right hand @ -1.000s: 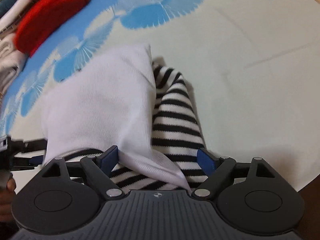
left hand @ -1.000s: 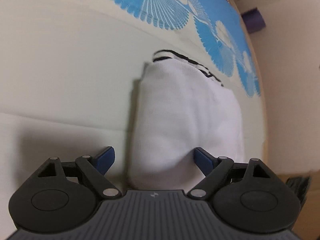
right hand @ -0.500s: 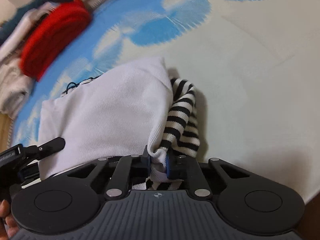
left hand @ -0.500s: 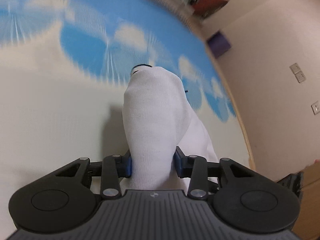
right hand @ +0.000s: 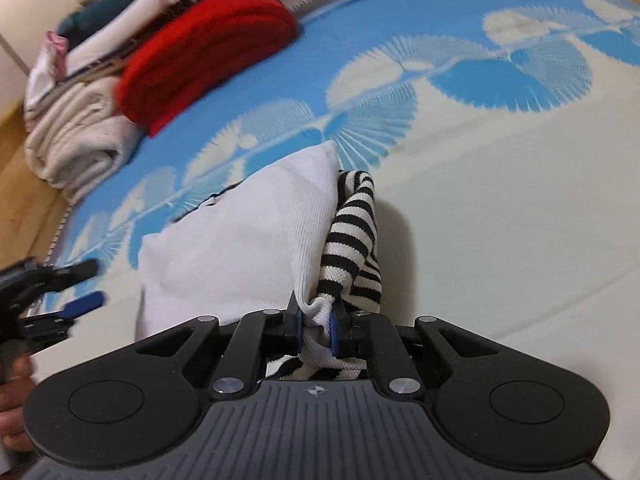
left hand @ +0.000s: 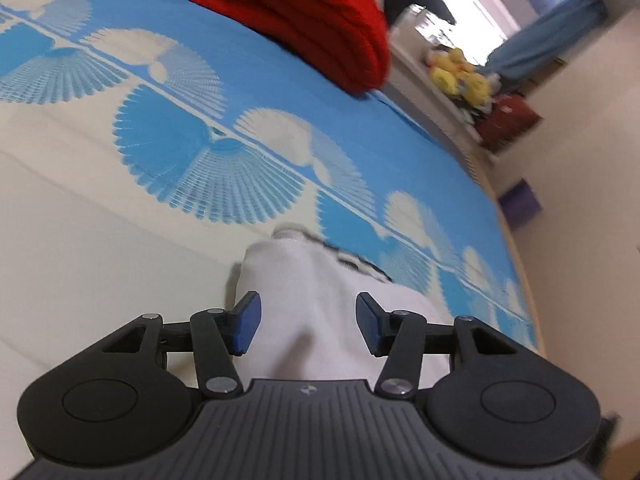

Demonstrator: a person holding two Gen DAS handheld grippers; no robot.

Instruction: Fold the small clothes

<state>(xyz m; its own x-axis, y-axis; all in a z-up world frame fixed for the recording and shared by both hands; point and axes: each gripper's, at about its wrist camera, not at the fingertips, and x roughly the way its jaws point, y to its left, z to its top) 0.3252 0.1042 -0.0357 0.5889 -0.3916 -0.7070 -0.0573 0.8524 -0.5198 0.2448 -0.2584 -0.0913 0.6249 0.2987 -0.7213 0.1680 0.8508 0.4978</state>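
A small white knit garment [left hand: 312, 300] with a black-and-white striped part [right hand: 352, 240] lies bunched on the cream and blue fan-patterned mat [left hand: 120, 216]. My left gripper [left hand: 308, 326] hovers over its near end. Its jaws are opening, and the white cloth sits between the blue pads without being pressed. In the right wrist view the same garment [right hand: 240, 248] shows as a white fold with the striped part hanging beside it. My right gripper [right hand: 316, 322] is shut on a bunched white edge of it. The left gripper [right hand: 86, 285] appears at the left edge there.
A folded red knit [left hand: 312, 20] lies at the back of the mat beside a pile of folded pale clothes [right hand: 76, 128]. Yellow plush toys [left hand: 460, 76] sit on a ledge beyond. The mat's wooden edge [left hand: 516, 240] runs along the right. A person's hand [right hand: 12, 420] shows lower left.
Both grippers closed on the garment and carried it toward the blue pattern. The left one has since spread its pads off the cloth; the right keeps its pinch.
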